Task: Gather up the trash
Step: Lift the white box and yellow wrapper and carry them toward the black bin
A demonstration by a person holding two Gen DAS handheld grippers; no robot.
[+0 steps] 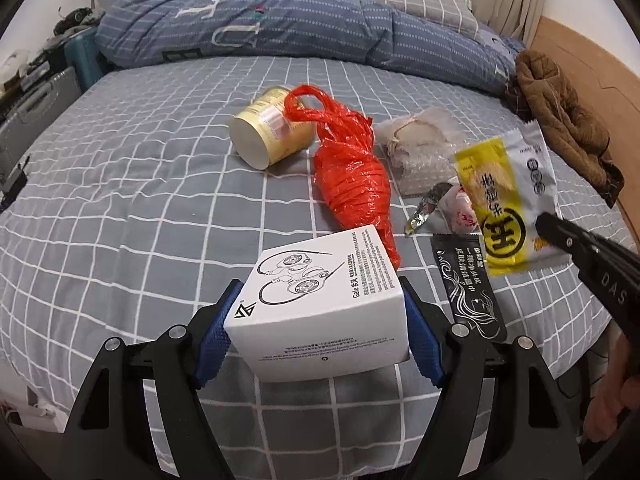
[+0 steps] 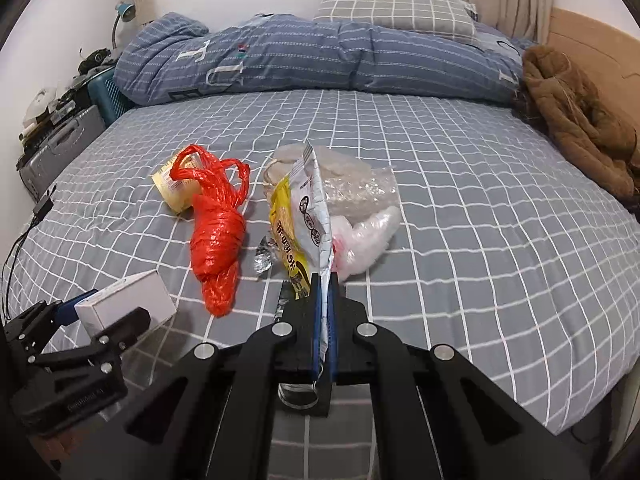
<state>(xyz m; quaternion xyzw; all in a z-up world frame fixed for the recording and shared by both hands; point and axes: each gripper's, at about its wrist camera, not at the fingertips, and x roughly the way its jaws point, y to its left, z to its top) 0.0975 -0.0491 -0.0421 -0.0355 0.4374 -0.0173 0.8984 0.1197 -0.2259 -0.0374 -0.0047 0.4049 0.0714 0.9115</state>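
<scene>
My left gripper is shut on a white earphone box, lifted above the bed; the same box shows at the lower left of the right wrist view. My right gripper is shut on the edge of a yellow and white snack wrapper, which stands up off the bed; that wrapper also shows at the right of the left wrist view. On the checked sheet lie a red plastic bag, a gold tin can on its side, a black sachet, crumpled foil and clear bubble wrap.
The bed has a grey checked sheet. A blue folded duvet and a pillow lie at the far side. A brown coat rests by the wooden headboard at right. Cases and clutter stand left of the bed.
</scene>
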